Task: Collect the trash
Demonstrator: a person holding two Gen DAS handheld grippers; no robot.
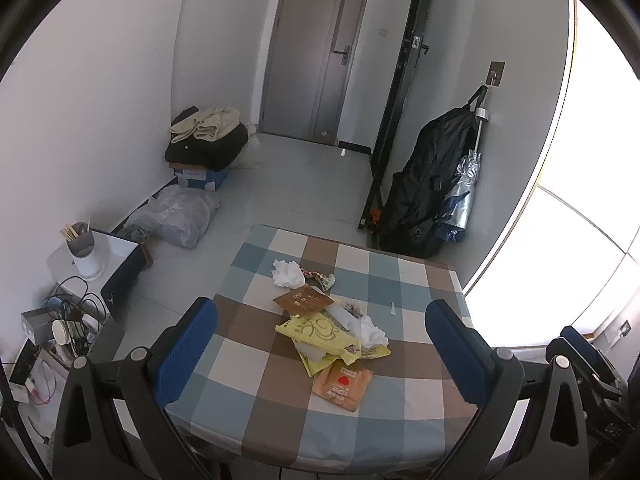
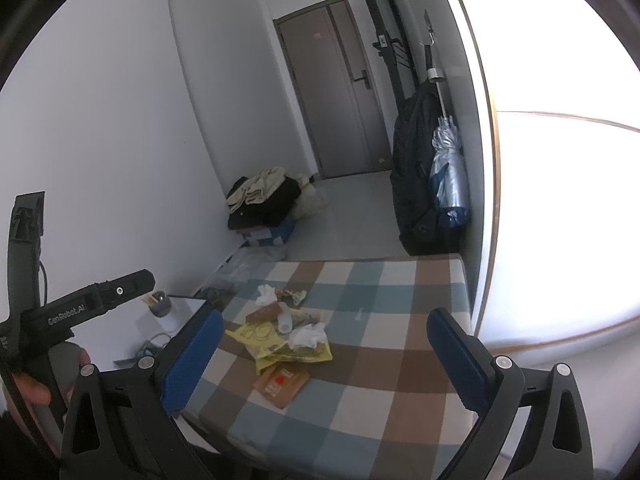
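A pile of trash lies mid-table on the checked tablecloth (image 1: pixel 256 364): a white tissue (image 1: pixel 286 272), a brown packet (image 1: pixel 303 299), a yellow wrapper (image 1: pixel 316 332), a crumpled tissue (image 1: pixel 372 332) and an orange packet with a red heart (image 1: pixel 342 386). My left gripper (image 1: pixel 320 306) hangs open above the table's near side, with nothing between its blue pads. In the right wrist view the same yellow wrapper (image 2: pixel 260 334) and orange packet (image 2: pixel 282 384) lie ahead of my right gripper (image 2: pixel 326 316), which is open and empty. A hand (image 2: pixel 36 384) holds the left gripper's body at far left.
A low side stand on the left carries a chopstick holder (image 1: pixel 82 244) and cables. On the floor are a plastic bag (image 1: pixel 176 216) and a box topped with clothes (image 1: pixel 208 140). A black bag and a silver umbrella (image 1: pixel 464 196) hang right of the table. A bright window fills the right.
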